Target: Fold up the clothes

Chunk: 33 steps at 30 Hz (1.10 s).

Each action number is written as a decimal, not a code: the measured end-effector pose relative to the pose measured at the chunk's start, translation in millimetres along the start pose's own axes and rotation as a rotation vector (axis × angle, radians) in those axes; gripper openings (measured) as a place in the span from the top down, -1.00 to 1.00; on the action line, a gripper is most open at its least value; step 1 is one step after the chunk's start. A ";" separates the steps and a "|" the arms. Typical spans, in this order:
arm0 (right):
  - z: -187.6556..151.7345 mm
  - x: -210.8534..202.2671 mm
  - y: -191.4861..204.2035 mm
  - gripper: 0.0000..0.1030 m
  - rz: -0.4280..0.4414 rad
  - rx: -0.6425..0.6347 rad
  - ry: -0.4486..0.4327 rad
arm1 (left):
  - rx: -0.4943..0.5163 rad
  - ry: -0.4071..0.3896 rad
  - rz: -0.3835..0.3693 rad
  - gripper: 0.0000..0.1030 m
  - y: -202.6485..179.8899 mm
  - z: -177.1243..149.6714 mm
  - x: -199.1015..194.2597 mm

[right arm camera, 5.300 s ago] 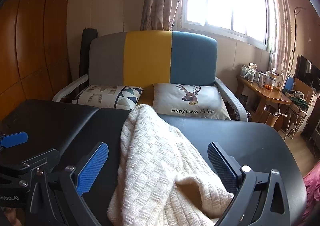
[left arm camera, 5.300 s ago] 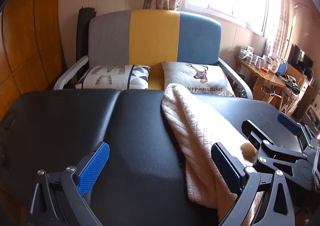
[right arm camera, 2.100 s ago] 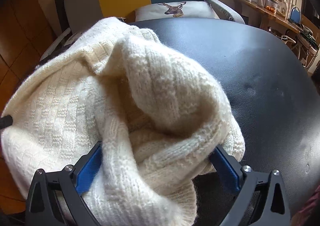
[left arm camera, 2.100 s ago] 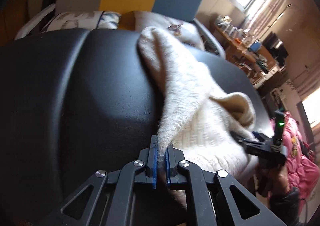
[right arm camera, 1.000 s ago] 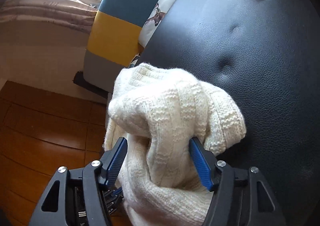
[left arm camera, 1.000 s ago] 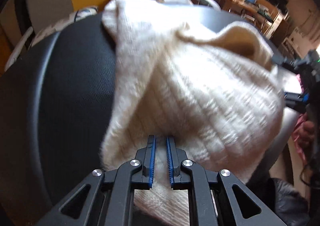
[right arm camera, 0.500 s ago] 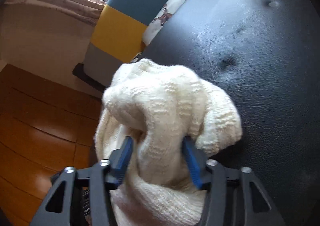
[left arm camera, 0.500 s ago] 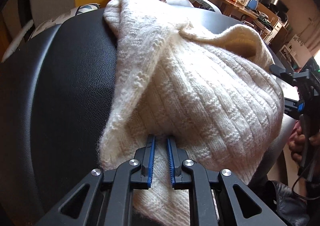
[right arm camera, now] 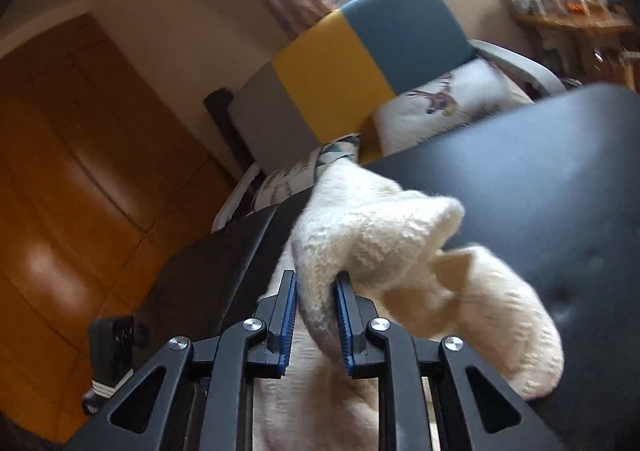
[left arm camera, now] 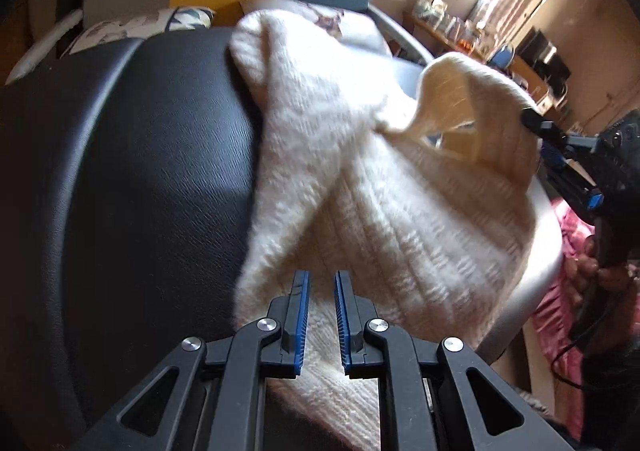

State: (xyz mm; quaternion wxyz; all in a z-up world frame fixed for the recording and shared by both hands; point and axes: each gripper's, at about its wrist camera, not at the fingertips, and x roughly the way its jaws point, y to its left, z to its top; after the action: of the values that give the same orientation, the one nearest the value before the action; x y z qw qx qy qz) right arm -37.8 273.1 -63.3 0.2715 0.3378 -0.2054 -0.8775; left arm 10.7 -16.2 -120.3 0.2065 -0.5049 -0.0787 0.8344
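Note:
A cream knitted sweater [left arm camera: 360, 179] lies bunched across the black padded table [left arm camera: 140, 171], stretched between both grippers. My left gripper [left arm camera: 320, 283] is shut on the sweater's near edge at the table's front. My right gripper [right arm camera: 316, 287] is shut on a thick fold of the same sweater [right arm camera: 380, 243] and holds it lifted above the table [right arm camera: 540, 171]. The right gripper also shows in the left wrist view [left arm camera: 560, 139], at the far right, with the sweater's raised corner in it.
A grey, yellow and blue sofa [right arm camera: 348, 59] with printed cushions [right arm camera: 440, 99] stands behind the table. A wooden wall [right arm camera: 80, 171] is on the left. A cluttered wooden side table [left arm camera: 460, 35] stands by the window. A pink garment [left arm camera: 568, 243] lies off the table's right edge.
The right gripper has closed tighter on the sweater fold and lifted it, tilting upward. The sweater's right corner has risen. The left gripper keeps its hold at the near edge.

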 end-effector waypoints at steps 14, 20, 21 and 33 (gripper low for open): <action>-70.4 63.7 53.9 0.45 0.024 -0.217 0.182 | 0.013 -0.012 -0.106 0.31 -24.3 72.1 -0.6; -76.3 40.4 55.3 0.42 0.013 -0.240 0.138 | 0.220 0.082 -0.051 0.30 -79.5 71.3 27.4; -76.4 38.5 53.8 0.37 0.010 -0.240 0.135 | 0.240 0.090 -0.033 0.30 -85.2 72.1 32.1; -66.0 15.4 38.0 0.37 0.027 -0.137 0.095 | 0.057 0.108 -0.099 0.74 -60.2 76.6 52.5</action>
State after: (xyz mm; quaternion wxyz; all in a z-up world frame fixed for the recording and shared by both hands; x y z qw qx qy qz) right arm 11.9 222.8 -95.4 0.3150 0.3568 -0.1365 -0.8688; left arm -61.6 66.3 -105.7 0.2658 -0.5384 -0.0684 0.7968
